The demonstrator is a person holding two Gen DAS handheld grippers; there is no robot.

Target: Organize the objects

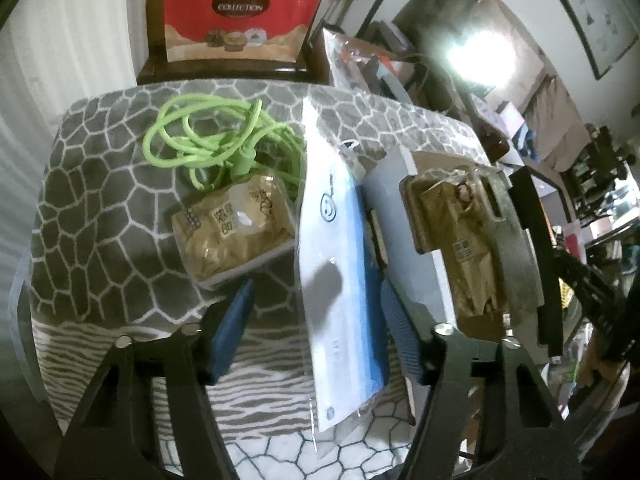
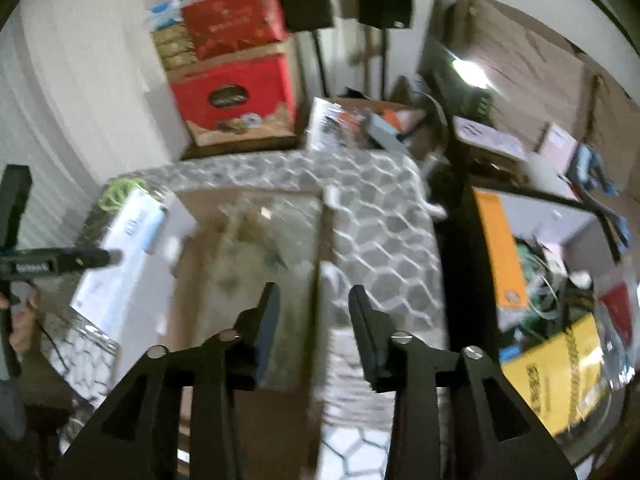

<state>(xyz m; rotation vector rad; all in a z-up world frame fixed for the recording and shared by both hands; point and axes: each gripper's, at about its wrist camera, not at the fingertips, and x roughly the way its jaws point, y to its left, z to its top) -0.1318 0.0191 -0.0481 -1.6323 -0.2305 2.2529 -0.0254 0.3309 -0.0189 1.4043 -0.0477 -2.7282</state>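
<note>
In the left wrist view my left gripper (image 1: 316, 320) is open above a table with a grey stone-pattern cloth (image 1: 100, 208). A white and blue packet in clear plastic (image 1: 340, 264) lies between its fingers, apart from the left pad. A tan wrapped bundle (image 1: 232, 228) lies just ahead, with a green cord (image 1: 216, 136) behind it. A brown packaged item on a white card (image 1: 452, 232) lies to the right. In the blurred right wrist view my right gripper (image 2: 314, 316) is open over a cardboard box (image 2: 256, 248) holding clear-wrapped items. The white packet (image 2: 124, 248) and left gripper (image 2: 80, 260) show at left.
A red "Collection" box (image 1: 240, 12) stands behind the table; it also shows stacked under another red box in the right wrist view (image 2: 236, 96). Cluttered boxes and shelves (image 2: 552, 280) with an orange and a yellow package stand right of the table.
</note>
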